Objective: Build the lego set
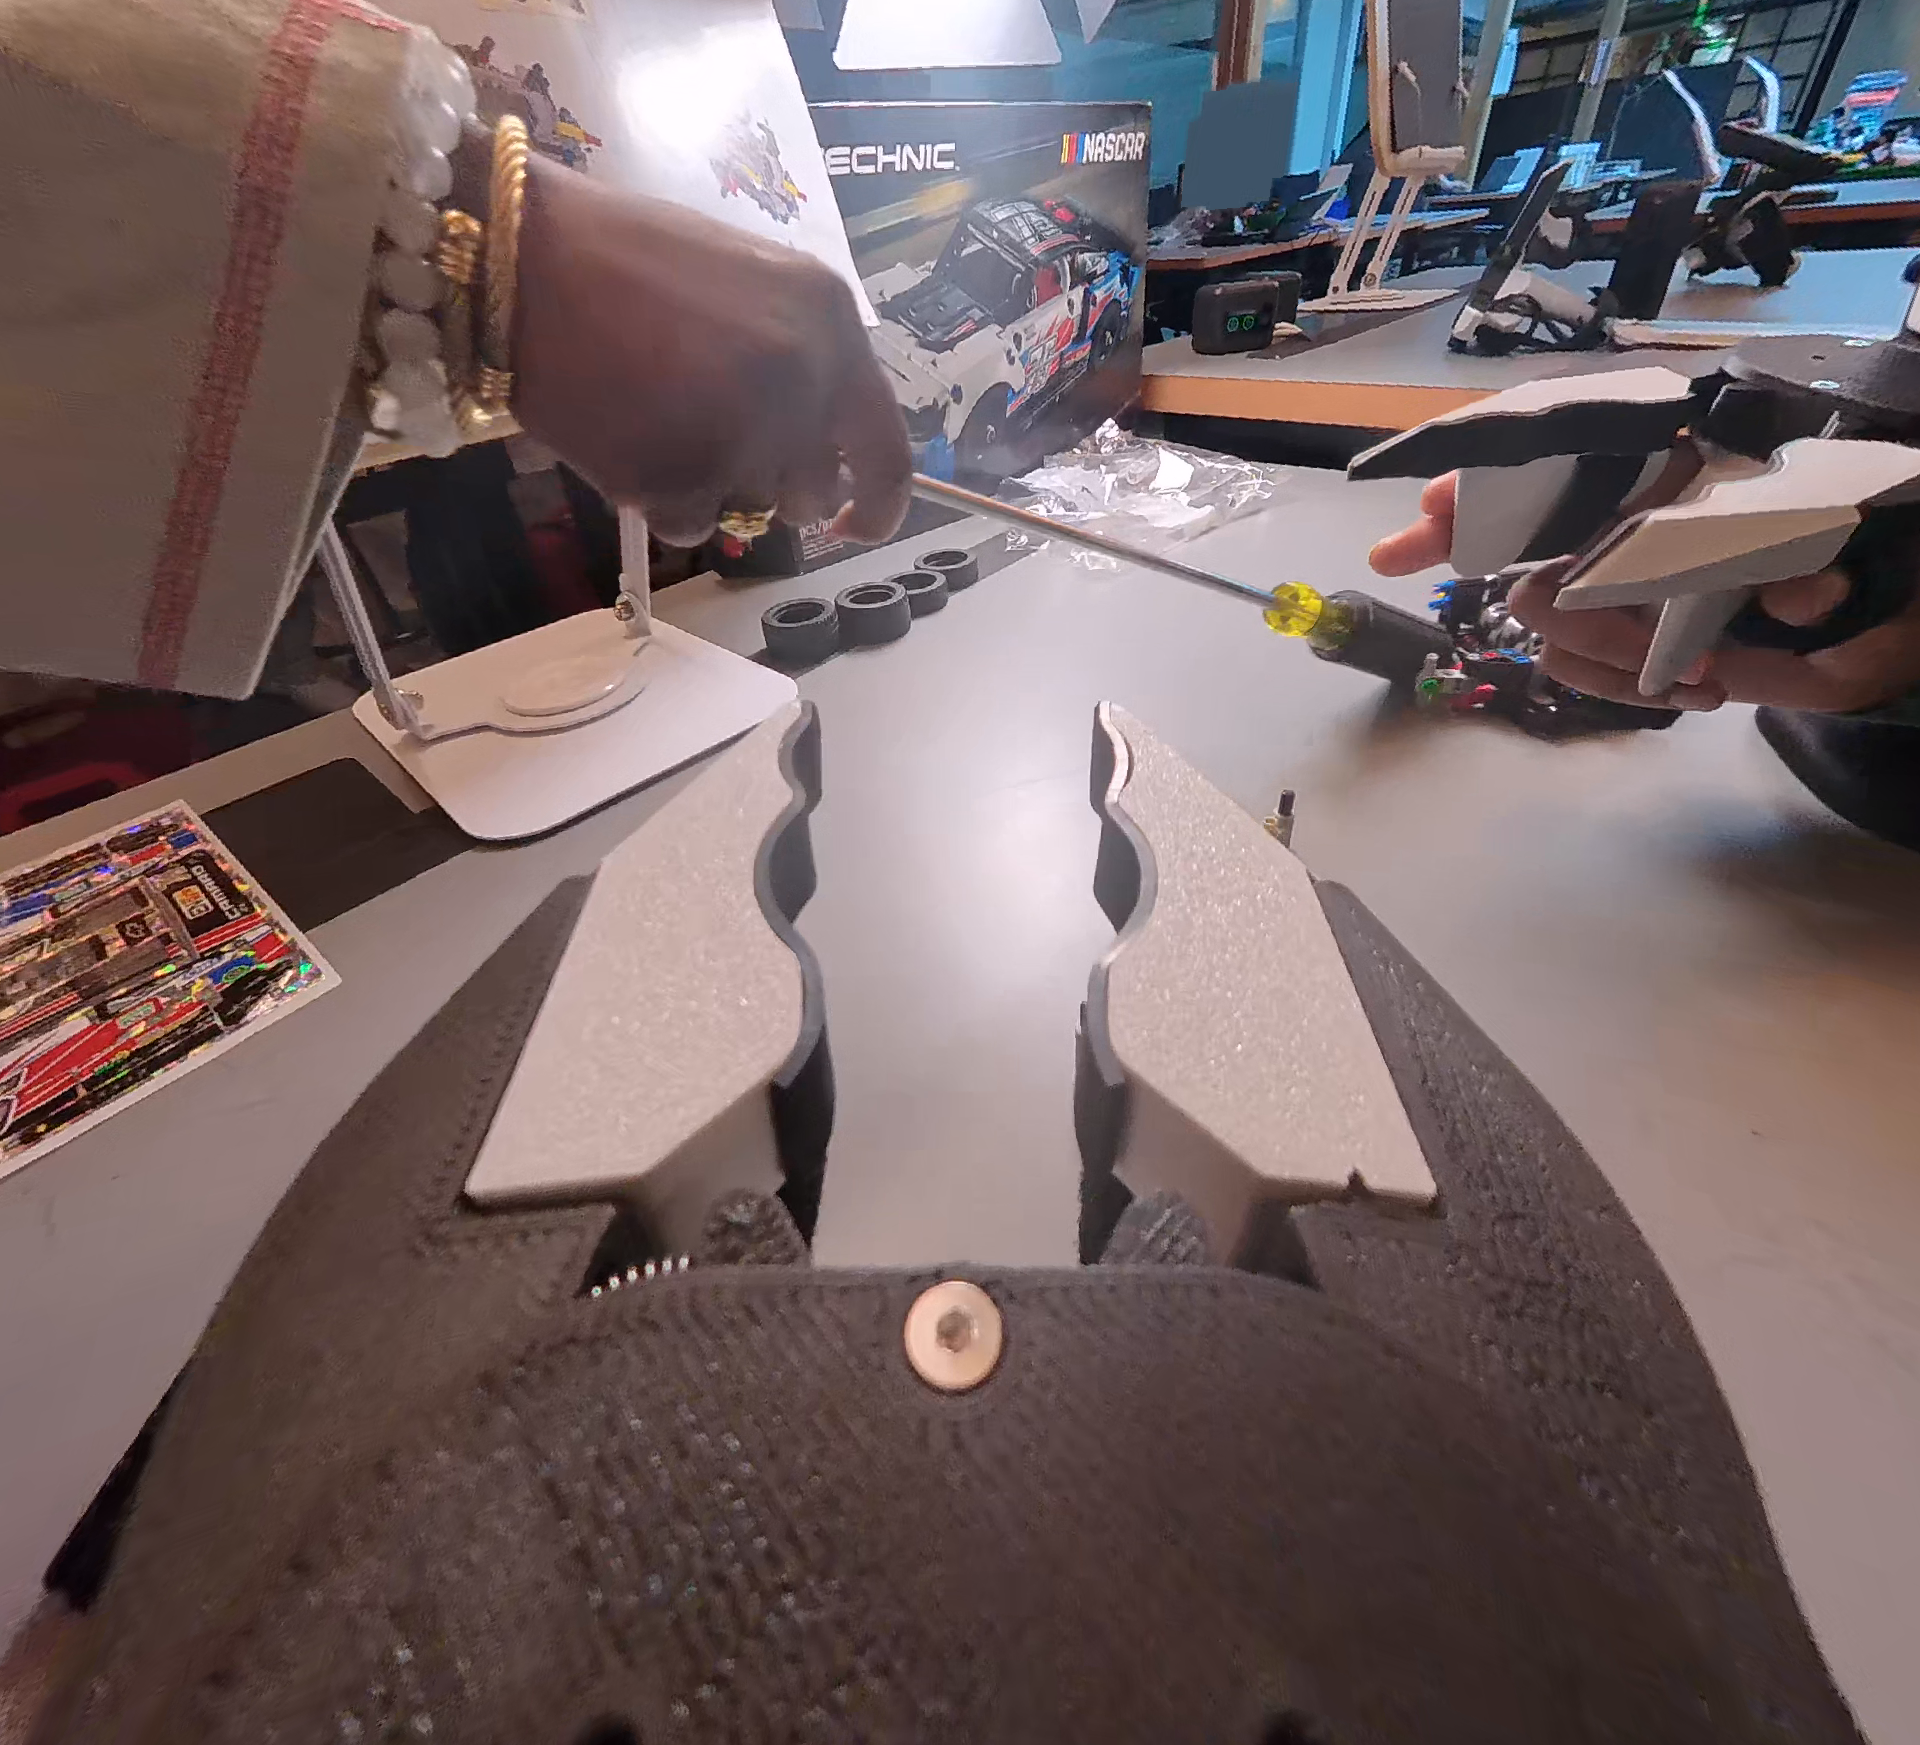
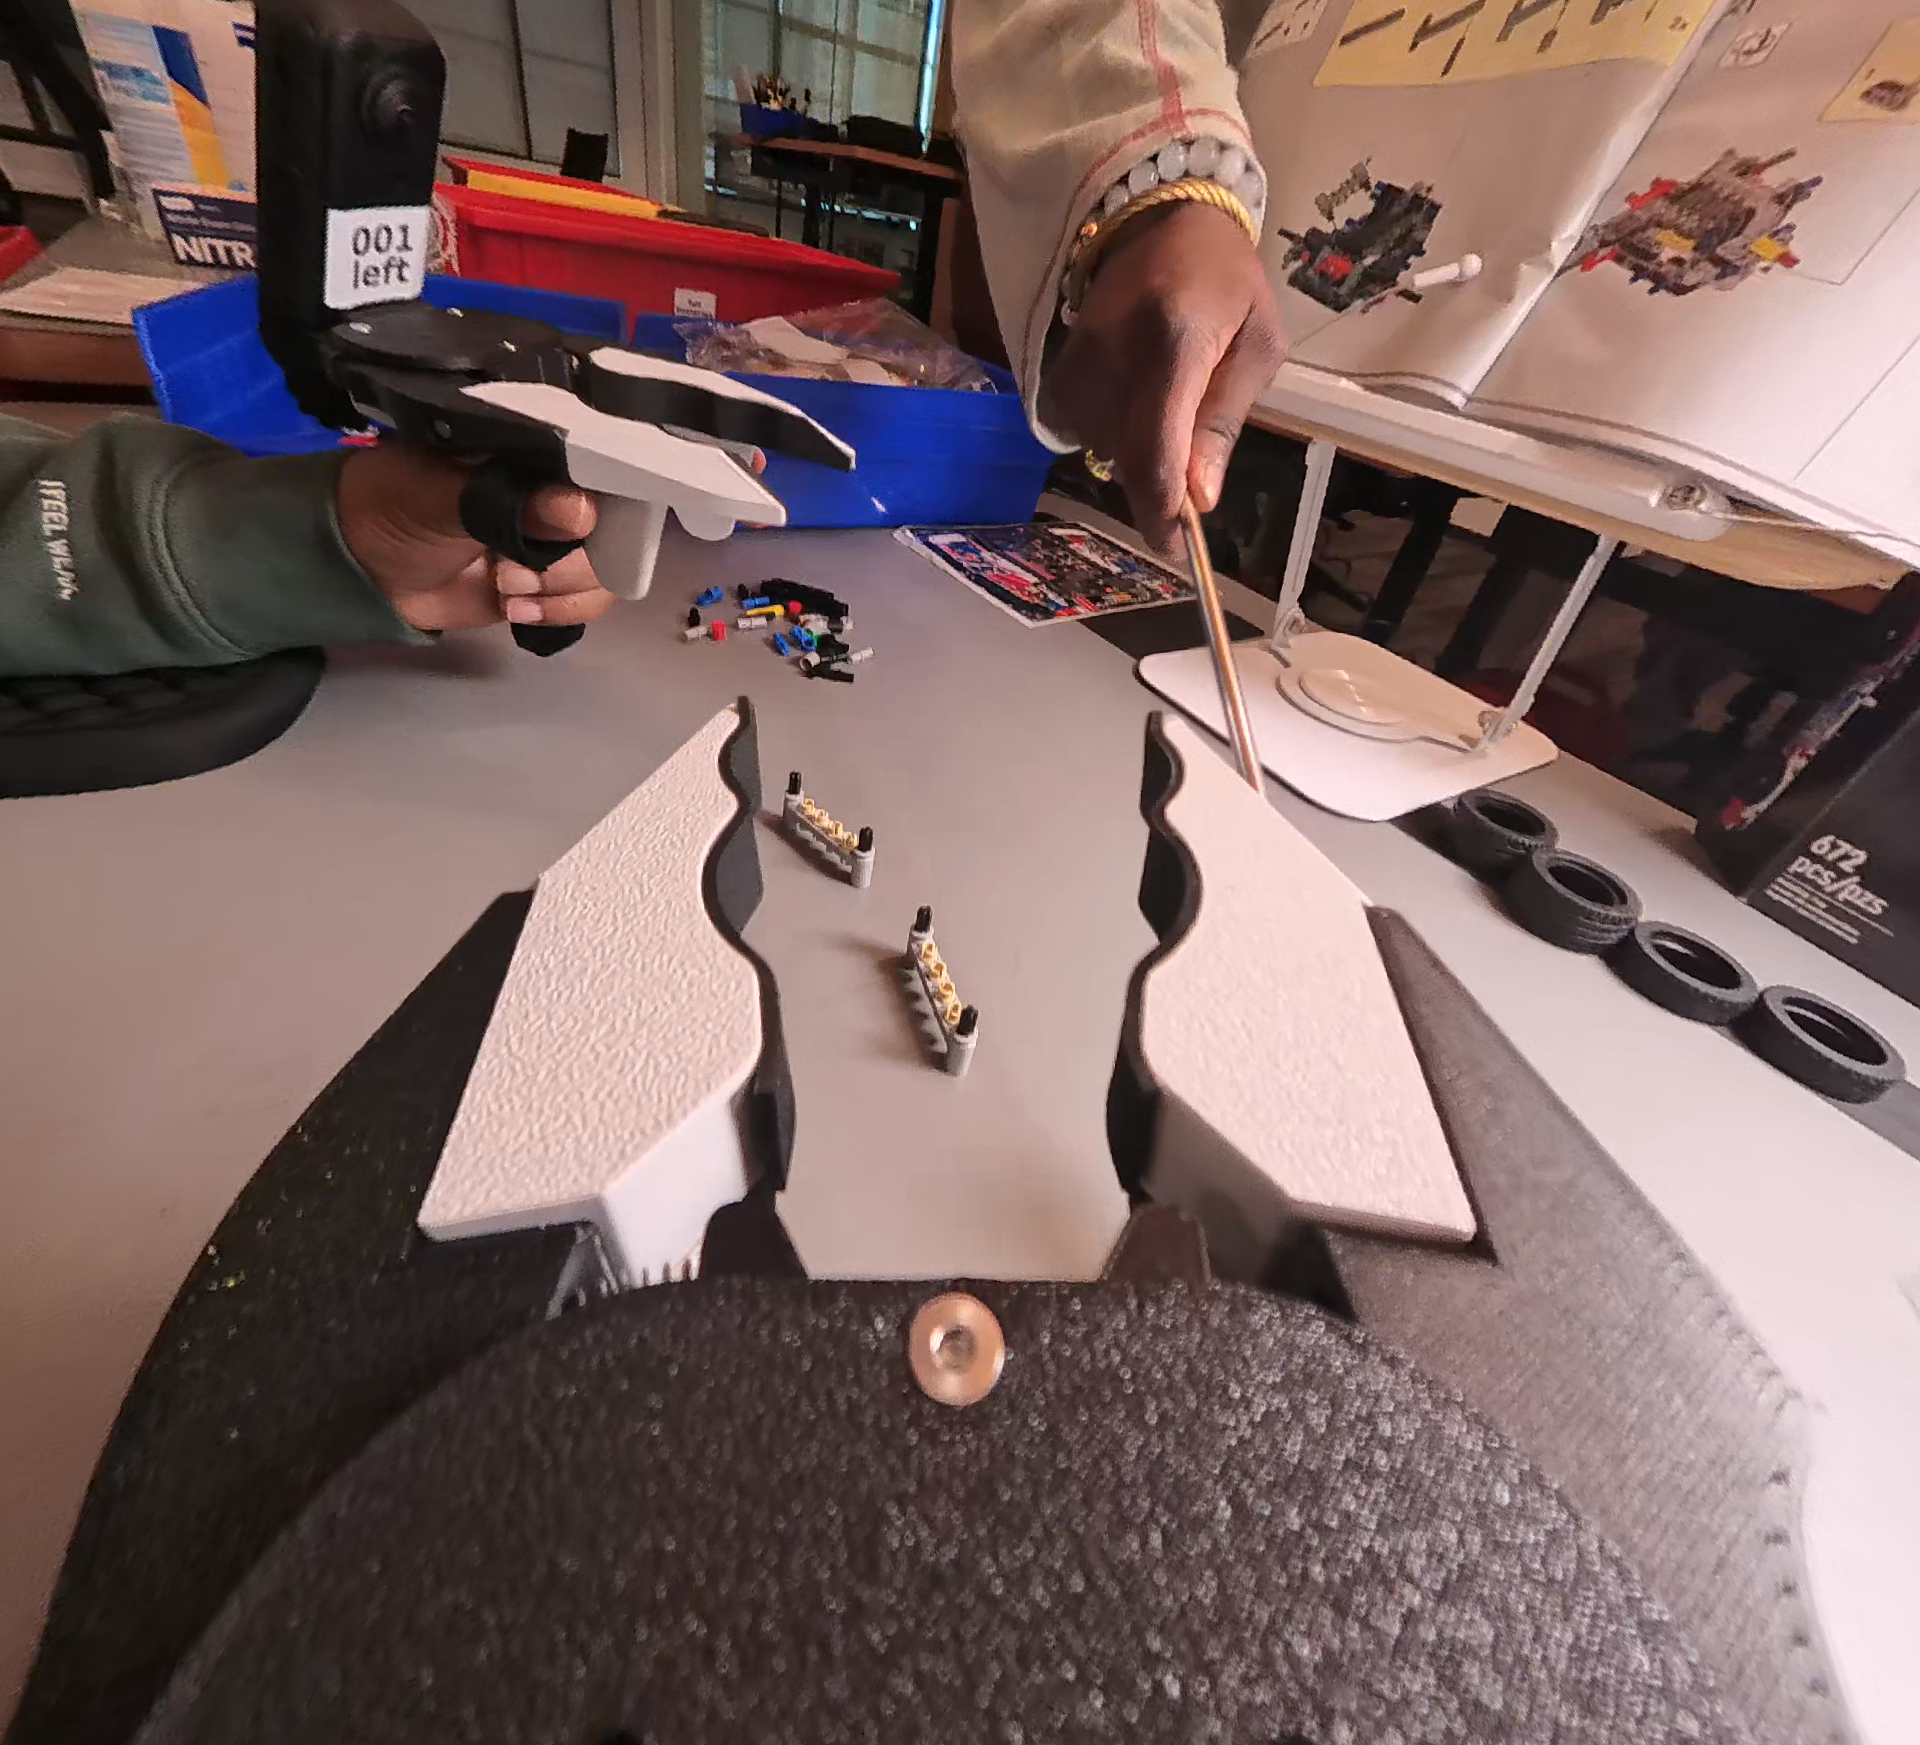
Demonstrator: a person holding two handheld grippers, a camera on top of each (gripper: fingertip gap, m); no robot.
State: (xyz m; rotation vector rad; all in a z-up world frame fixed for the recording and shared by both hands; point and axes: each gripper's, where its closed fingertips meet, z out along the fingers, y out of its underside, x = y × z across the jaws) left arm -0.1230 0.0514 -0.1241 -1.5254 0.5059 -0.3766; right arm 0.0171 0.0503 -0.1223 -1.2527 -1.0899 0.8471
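Note:
Two short grey Lego beams with tan and black pins lie on the grey table; one (image 2: pixel 828 828) is just inside my right gripper's left fingertip, the other (image 2: pixel 940 989) shows between the jaws, lower down. My right gripper (image 2: pixel 951 729) is open and empty above them. My left gripper (image 1: pixel 956 729) is open and empty over bare table; it also shows in the right wrist view (image 2: pixel 816 485). A pile of small loose pieces (image 2: pixel 790 620) lies beyond. A partly built chassis (image 1: pixel 1496 667) sits under my right gripper (image 1: pixel 1455 537).
Another person's hand (image 1: pixel 707 376) holds the shaft of a yellow-handled screwdriver (image 1: pixel 1309 609) slanting across the table. Nearby are an instruction booklet on a white stand (image 2: pixel 1558 137), several tyres (image 2: pixel 1662 957), a sticker sheet (image 1: pixel 125 968), the set box (image 1: pixel 997 282) and blue bins (image 2: pixel 904 438).

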